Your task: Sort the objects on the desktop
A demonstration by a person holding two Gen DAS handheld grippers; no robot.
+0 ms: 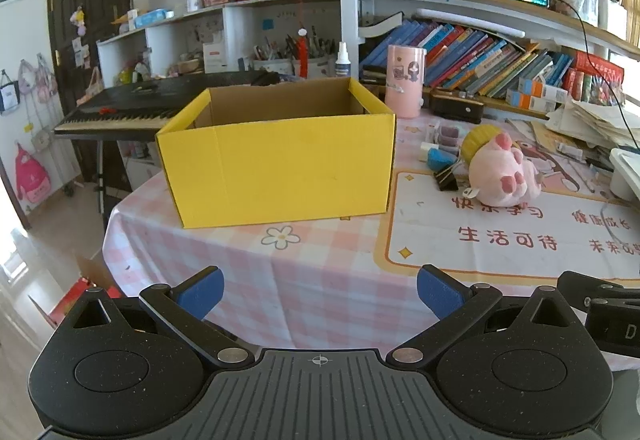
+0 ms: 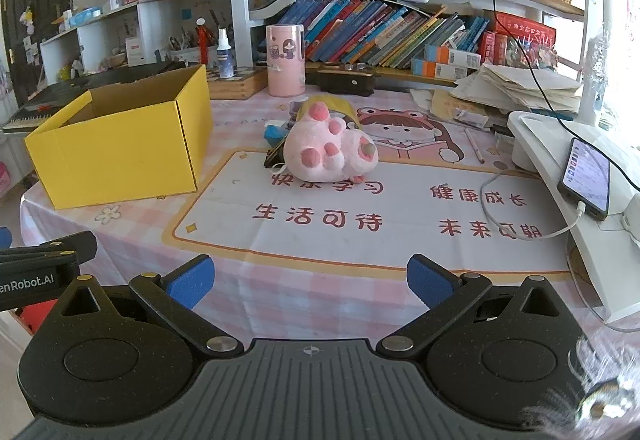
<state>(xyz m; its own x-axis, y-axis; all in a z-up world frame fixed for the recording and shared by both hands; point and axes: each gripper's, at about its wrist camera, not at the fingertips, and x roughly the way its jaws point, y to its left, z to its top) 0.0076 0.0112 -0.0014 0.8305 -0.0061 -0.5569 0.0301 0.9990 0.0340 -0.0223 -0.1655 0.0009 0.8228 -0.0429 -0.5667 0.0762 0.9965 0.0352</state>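
A table [image 2: 132, 236] with a pink checked cloth carries everything here. A printed mat [image 2: 400, 236] covers its right half, reaching toward the near edge. A yellow box [image 1: 280, 168], open at the top, stands on the left half, near the left edge; its inside floor is hidden from both views. A pink plush toy [image 2: 332, 148] lies on the mat's far edge, well apart from the box. A black binder clip [image 1: 446, 176] and a blue block [image 1: 440, 159] sit just beside the toy, between it and the box. The left gripper [image 1: 320, 292] and the right gripper [image 2: 310, 280] both hang above the near edge, jaws spread wide and holding nothing.
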